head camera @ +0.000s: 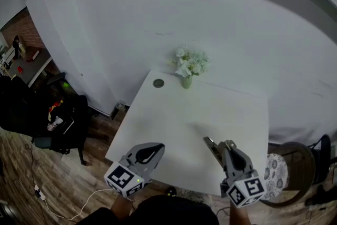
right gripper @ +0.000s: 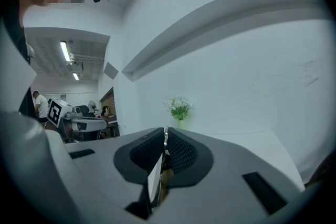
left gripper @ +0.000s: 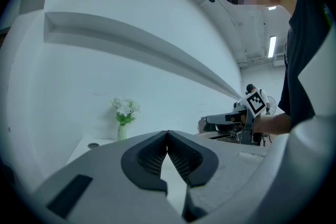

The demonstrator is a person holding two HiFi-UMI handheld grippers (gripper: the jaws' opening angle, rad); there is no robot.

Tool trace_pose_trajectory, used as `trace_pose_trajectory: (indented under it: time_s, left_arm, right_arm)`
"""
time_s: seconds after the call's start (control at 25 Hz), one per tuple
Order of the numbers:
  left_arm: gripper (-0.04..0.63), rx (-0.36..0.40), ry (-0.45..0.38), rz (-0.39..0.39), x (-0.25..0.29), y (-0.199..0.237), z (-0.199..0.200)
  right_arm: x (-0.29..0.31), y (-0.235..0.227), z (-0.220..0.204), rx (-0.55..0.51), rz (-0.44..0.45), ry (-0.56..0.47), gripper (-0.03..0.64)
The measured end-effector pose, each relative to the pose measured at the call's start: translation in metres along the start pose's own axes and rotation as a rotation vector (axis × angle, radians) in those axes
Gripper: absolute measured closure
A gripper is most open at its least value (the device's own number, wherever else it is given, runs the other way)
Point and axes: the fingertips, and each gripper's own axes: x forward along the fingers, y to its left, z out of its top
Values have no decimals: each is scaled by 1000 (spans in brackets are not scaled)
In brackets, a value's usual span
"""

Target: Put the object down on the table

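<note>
My right gripper (head camera: pixel 211 145) hovers over the near right part of the white table (head camera: pixel 210 108), shut on a thin flat card-like piece (right gripper: pixel 156 178). The piece shows a white face and a brownish edge and stands upright between the dark ribbed pads (right gripper: pixel 181 152). A small tip of it pokes out ahead of the jaws (head camera: pixel 207 140). My left gripper (head camera: pixel 157 149) is level with it over the table's near left edge, jaws touching with nothing between them (left gripper: pixel 167 136). Each gripper shows in the other's view: the right gripper (left gripper: pixel 231 124) and the left gripper (right gripper: pixel 84 124).
A small vase of white flowers (head camera: pixel 189 65) stands at the table's far edge against the wall, with a dark round disc (head camera: pixel 158 82) beside it. A black chair (head camera: pixel 63 124) is on the left floor, and a round wooden stool (head camera: pixel 289 166) is at the right.
</note>
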Motion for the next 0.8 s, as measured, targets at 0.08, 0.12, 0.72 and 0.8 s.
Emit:
trace_pose_trajectory:
  time_s: [0.08, 0.12, 0.72, 0.8]
  left_arm:
    - [595, -6, 5, -7, 6, -1, -3]
    - [595, -8, 7, -8, 8, -2, -3]
    - [595, -13, 33, 37, 22, 4, -3]
    - [595, -7, 32, 42, 23, 5, -3]
  right_arm:
    - [3, -3, -1, -1, 3, 6, 594]
    - [5, -5, -2, 1, 5, 8, 594]
    - [30, -23, -24, 24, 40, 59, 595]
    - [32, -25, -27, 26, 41, 67, 595]
